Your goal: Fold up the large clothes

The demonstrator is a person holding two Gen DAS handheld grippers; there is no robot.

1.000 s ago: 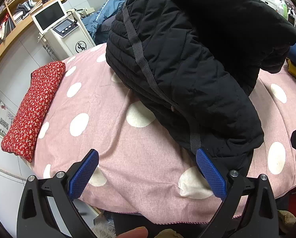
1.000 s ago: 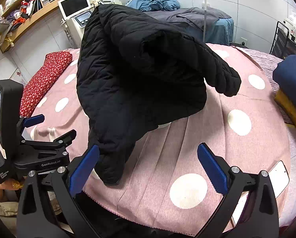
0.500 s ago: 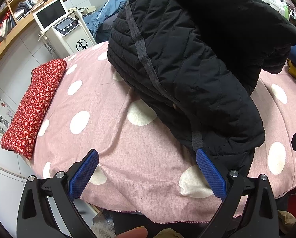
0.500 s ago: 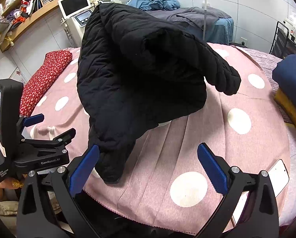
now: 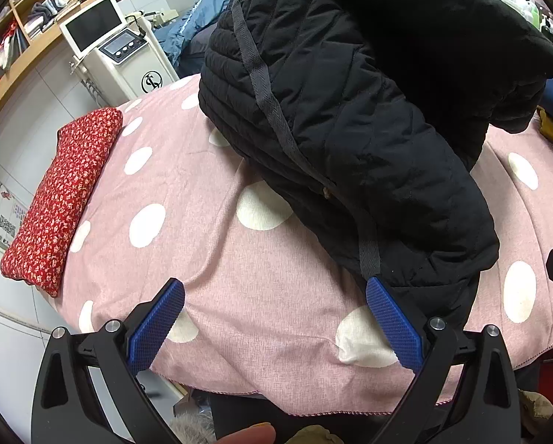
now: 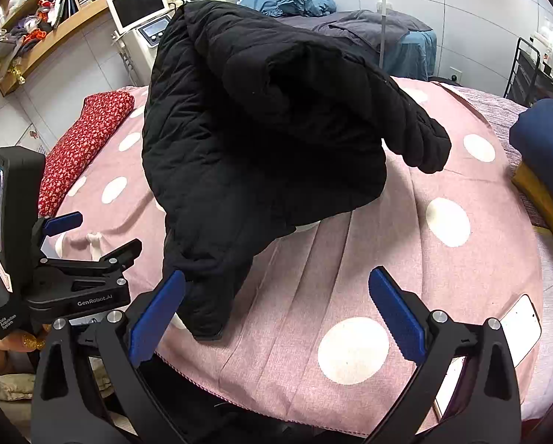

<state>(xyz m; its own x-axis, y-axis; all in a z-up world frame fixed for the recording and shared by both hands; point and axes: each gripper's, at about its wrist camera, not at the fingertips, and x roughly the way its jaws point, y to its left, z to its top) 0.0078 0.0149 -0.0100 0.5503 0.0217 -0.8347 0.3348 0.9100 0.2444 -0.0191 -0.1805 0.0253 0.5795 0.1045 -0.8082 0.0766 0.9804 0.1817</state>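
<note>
— Lying in a heap on the bed (image 5: 239, 266), the black quilted jacket (image 5: 350, 111) was seen near the front edge of the pink polka-dot cover, was it not?

— It was. One sleeve (image 6: 421, 140) was stretched out to the right over the cover, and a lower end (image 6: 210, 307) was draped toward the front edge. A grey webbing strip (image 5: 261, 85) was noted running down the quilted side.

— How were the grippers found?

— The left gripper (image 5: 274, 318) was held over the front edge of the bed with its jaws spread wide and nothing between them; its right pad (image 5: 393, 327) was seen just beside the jacket's hem. The right gripper (image 6: 276, 312) was likewise released, jaws wide apart, with its left pad (image 6: 156, 318) just beside the hanging end of the jacket. Whether either pad touched the fabric could not be told.

— What else was recorded?

— A red floral pillow (image 5: 58, 199) was laid along the bed's left side, well apart from the jacket. A white machine with a screen (image 5: 124, 55) was placed behind the bed, and a phone (image 6: 520, 323) was lying at the right front corner.
</note>
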